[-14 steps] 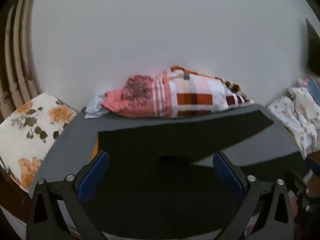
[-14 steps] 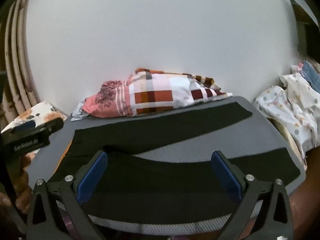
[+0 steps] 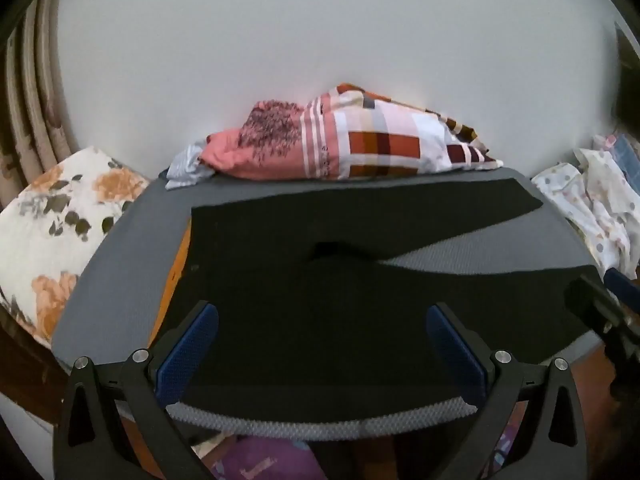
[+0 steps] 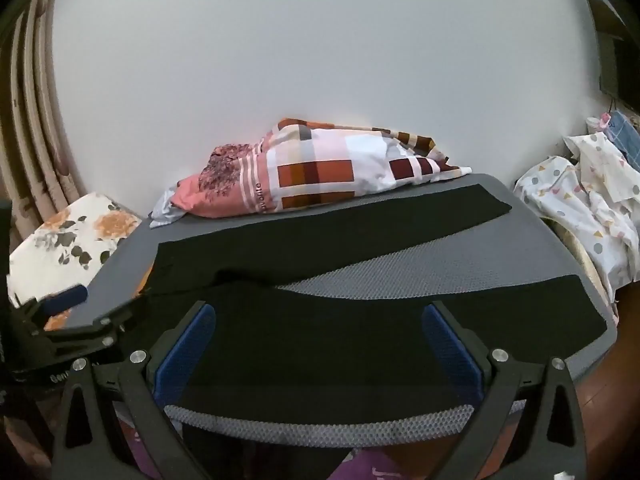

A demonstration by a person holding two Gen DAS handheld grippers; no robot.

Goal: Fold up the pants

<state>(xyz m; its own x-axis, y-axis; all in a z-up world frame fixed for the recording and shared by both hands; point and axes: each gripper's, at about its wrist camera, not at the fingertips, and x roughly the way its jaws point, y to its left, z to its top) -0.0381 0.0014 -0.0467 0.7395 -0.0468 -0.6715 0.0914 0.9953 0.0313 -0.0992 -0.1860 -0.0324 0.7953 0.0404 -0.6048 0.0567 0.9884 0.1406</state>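
Note:
Black pants (image 3: 320, 280) lie flat on a grey mesh-topped table (image 3: 460, 256), waistband to the left, both legs spread apart toward the right. They also show in the right wrist view (image 4: 320, 344). My left gripper (image 3: 322, 344) is open and empty over the near leg by the waist end. My right gripper (image 4: 318, 342) is open and empty over the near leg, further right. The left gripper shows at the left edge of the right wrist view (image 4: 72, 320). The right gripper shows at the right edge of the left wrist view (image 3: 608, 308).
A pink and checked pillow (image 3: 352, 140) lies along the table's far edge against the white wall. A floral cushion (image 3: 56, 216) is at the left. A pile of spotted white cloth (image 4: 580, 200) is at the right. The table's near edge is just under both grippers.
Both grippers have pulled back and risen a little; the table's near edge shows more. The right gripper has come into the left wrist view. The pants have not moved.

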